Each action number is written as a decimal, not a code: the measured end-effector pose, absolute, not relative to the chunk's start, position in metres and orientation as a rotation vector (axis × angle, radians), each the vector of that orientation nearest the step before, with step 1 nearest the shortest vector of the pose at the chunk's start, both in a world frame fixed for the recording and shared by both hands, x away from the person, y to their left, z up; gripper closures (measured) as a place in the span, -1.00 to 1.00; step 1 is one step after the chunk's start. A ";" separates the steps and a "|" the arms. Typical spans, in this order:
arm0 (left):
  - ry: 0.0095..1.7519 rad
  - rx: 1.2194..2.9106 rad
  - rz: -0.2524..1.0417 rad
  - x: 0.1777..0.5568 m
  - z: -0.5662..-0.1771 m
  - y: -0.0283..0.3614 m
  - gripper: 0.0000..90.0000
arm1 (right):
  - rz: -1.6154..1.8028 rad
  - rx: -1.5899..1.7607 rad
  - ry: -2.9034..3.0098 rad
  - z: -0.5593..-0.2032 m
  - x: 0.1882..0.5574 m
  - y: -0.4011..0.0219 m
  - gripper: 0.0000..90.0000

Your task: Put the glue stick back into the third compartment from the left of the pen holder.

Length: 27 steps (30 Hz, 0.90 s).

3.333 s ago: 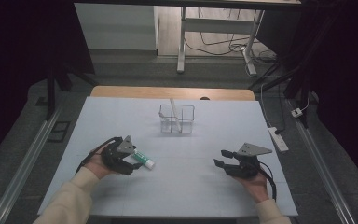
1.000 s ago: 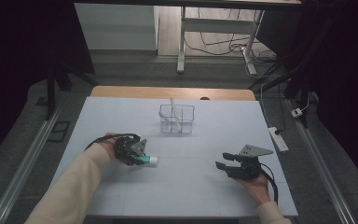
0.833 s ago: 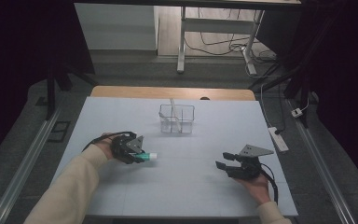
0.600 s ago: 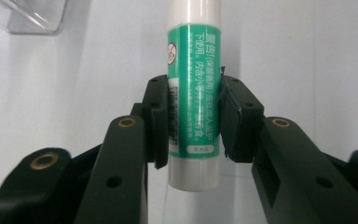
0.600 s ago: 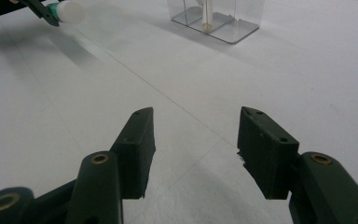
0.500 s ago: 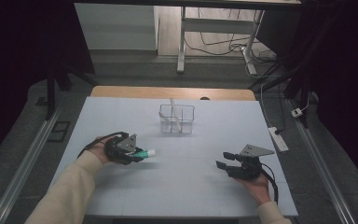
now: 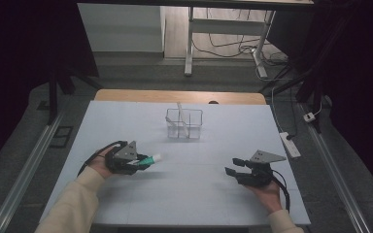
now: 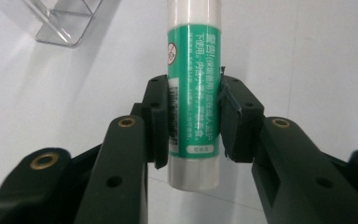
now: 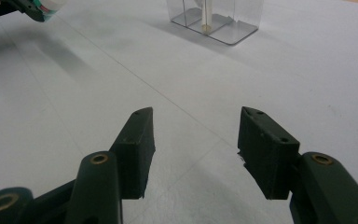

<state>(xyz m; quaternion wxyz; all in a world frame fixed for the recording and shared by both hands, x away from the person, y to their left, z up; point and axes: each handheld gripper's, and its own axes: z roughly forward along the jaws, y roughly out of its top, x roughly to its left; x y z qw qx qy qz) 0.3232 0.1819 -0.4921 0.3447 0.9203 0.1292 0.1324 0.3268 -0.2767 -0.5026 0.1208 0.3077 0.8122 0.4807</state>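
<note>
— Jaws first: how do yours stand?

— My left gripper (image 8: 193,121) is clamped on the green-and-white cylindrical glue stick (image 8: 193,70), pads pressing both sides of its label. I see it from above over the left part of the pale blue table mat (image 7: 204,194), white end pointing toward the clear plastic compartment organiser (image 7: 184,124), well short of it.

— And the other?

— My right gripper (image 9: 196,144) hangs with jaws apart, nothing between them, low over the mat's right side.
</note>
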 end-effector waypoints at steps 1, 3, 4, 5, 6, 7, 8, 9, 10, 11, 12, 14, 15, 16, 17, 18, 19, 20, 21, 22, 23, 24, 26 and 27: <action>0.348 2.382 0.351 0.322 -0.492 0.182 0.46 | 1.402 0.900 2.371 -0.502 0.327 -0.277 0.00; 0.367 2.363 0.356 0.320 -0.493 0.183 0.46 | 1.404 0.901 2.369 -0.502 0.327 -0.277 0.00; 0.377 2.358 0.358 0.319 -0.493 0.183 0.46 | 1.405 0.902 2.368 -0.502 0.327 -0.277 0.00; 0.386 2.354 0.361 0.318 -0.494 0.183 0.46 | 1.404 0.902 2.368 -0.502 0.327 -0.277 -0.01; 0.397 2.349 0.362 0.317 -0.495 0.183 0.46 | 1.403 0.901 2.367 -0.502 0.327 -0.277 0.00; 0.409 2.342 0.360 0.317 -0.495 0.183 0.46 | 1.401 0.899 2.367 -0.502 0.327 -0.277 -0.01; 0.421 2.333 0.357 0.316 -0.496 0.183 0.46 | 1.402 0.897 2.367 -0.502 0.326 -0.277 -0.01; 0.433 2.324 0.354 0.316 -0.496 0.183 0.46 | 1.397 0.895 2.369 -0.502 0.326 -0.276 -0.01; 0.443 2.317 0.353 0.315 -0.497 0.183 0.46 | 1.399 0.894 2.367 -0.502 0.326 -0.276 -0.01; 0.453 2.309 0.354 0.314 -0.498 0.182 0.46 | 1.406 0.894 2.363 -0.502 0.326 -0.276 -0.01; 0.460 2.302 0.352 0.313 -0.498 0.182 0.46 | 1.406 0.893 2.362 -0.502 0.326 -0.276 -0.01; 0.467 2.290 0.350 0.311 -0.499 0.181 0.46 | 1.407 0.892 2.360 -0.502 0.326 -0.276 -0.01; 0.475 2.282 0.350 0.310 -0.499 0.180 0.46 | 1.407 0.892 2.359 -0.502 0.326 -0.276 -0.01; 0.482 2.273 0.352 0.309 -0.500 0.179 0.46 | 1.408 0.892 2.359 -0.502 0.325 -0.276 -0.01; 0.486 2.268 0.355 0.308 -0.500 0.179 0.46 | 1.408 0.890 2.358 -0.502 0.325 -0.275 -0.01; 0.493 2.257 0.353 0.308 -0.501 0.178 0.46 | 1.409 0.891 2.358 -0.502 0.325 -0.275 -0.01; 0.498 2.248 0.351 0.307 -0.501 0.178 0.46 | 1.412 0.890 2.358 -0.502 0.325 -0.275 -0.01; 0.503 2.239 0.352 0.306 -0.502 0.177 0.46 | 1.409 0.888 2.360 -0.502 0.325 -0.274 -0.01; 0.510 2.229 0.350 0.305 -0.502 0.176 0.46 | 1.409 0.886 2.361 -0.502 0.325 -0.274 -0.01; 0.515 2.221 0.351 0.305 -0.503 0.175 0.46 | 1.409 0.884 2.361 -0.502 0.325 -0.274 -0.01; 0.520 2.211 0.348 0.304 -0.503 0.175 0.46 | 1.404 0.883 2.365 -0.502 0.325 -0.274 -0.01; 0.524 2.204 0.344 0.304 -0.504 0.174 0.46 | 1.405 0.882 2.365 -0.502 0.325 -0.274 -0.01; 0.532 2.195 0.343 0.303 -0.505 0.173 0.46 | 1.406 0.879 2.364 -0.502 0.325 -0.273 -0.01; 0.535 2.192 0.344 0.303 -0.506 0.172 0.46 | 1.415 0.884 2.362 -0.501 0.324 -0.273 -0.01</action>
